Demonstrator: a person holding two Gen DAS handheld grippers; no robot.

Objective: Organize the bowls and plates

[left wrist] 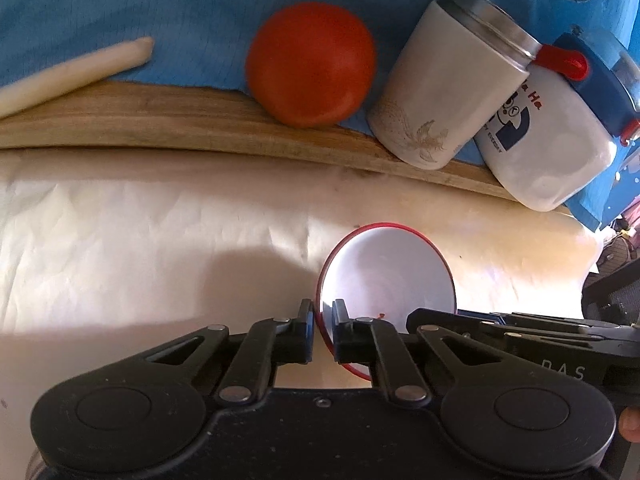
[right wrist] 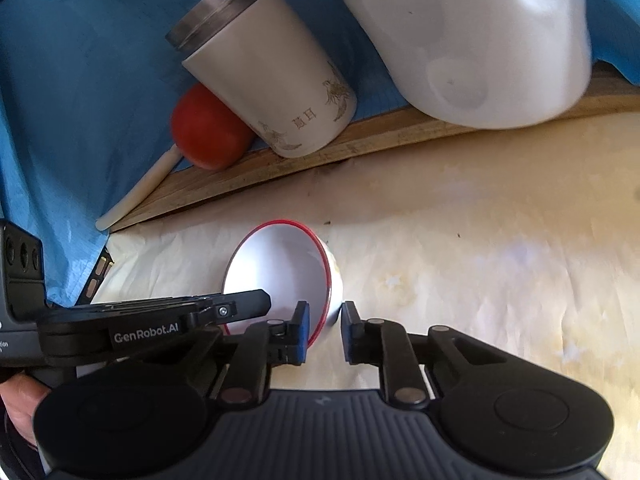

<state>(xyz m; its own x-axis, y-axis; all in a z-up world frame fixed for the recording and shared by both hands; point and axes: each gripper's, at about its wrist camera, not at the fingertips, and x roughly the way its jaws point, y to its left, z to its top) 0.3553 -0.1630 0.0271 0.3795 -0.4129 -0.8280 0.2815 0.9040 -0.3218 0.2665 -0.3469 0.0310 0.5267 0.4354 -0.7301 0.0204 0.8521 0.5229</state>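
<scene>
Jaws straddle bowl [left wrist: 386, 276] rim; "GenRobot.AI" on left gripper [right wrist: 240, 310].

Open paper [left wrist: 120, 220] left of bowl [left wrist: 388, 276]; tumbler [left wrist: 444, 88], jug [left wrist: 548, 148] crowd far edge

Cream paper [left wrist: 140, 220] covers the tabletop, creased and sunlit. Behind it runs a wooden ledge [left wrist: 160, 120] against blue cloth [left wrist: 120, 8]. On the ledge, a red ball [left wrist: 311, 64] sits just beside a white tumbler [left wrist: 444, 88] with a steel rim. A white jug [left wrist: 548, 136] with a blue lid touches the tumbler. A pale stick [left wrist: 76, 74] lies well apart from the ball.
</scene>
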